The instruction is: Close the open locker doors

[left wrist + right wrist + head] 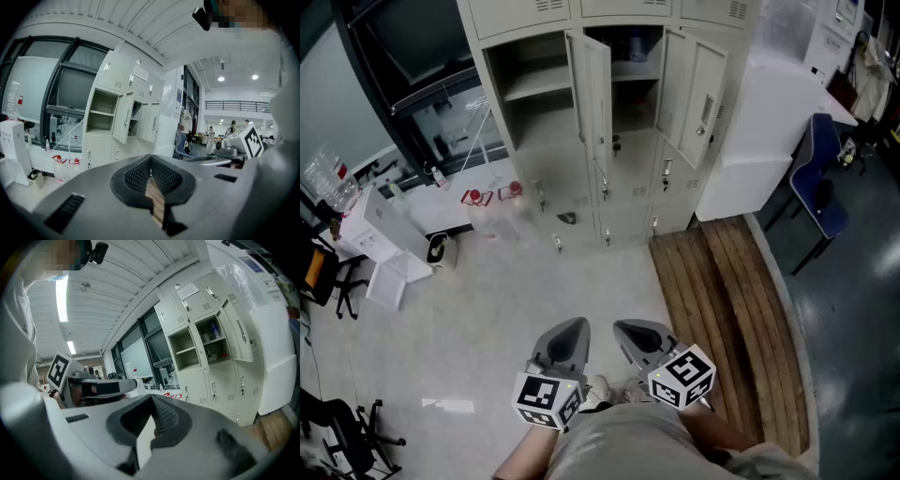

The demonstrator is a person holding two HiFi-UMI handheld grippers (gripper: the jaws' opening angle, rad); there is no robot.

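Gaping, the middle locker [634, 105] holds a blue item [637, 44]; left tool [573, 326] and right tool [625, 329] clenched empty.

The left tool [150, 165] fills the lower frame, its jaws closed tip to tip with nothing between them. Beyond it stand pale lockers [108, 77] beside a big window [70, 91]. One upper compartment [101, 111] gapes, and two doors [123, 123] hang ajar. A blue chair [180, 143] sits farther right, and a marker cube [251, 139] shows at the right edge.
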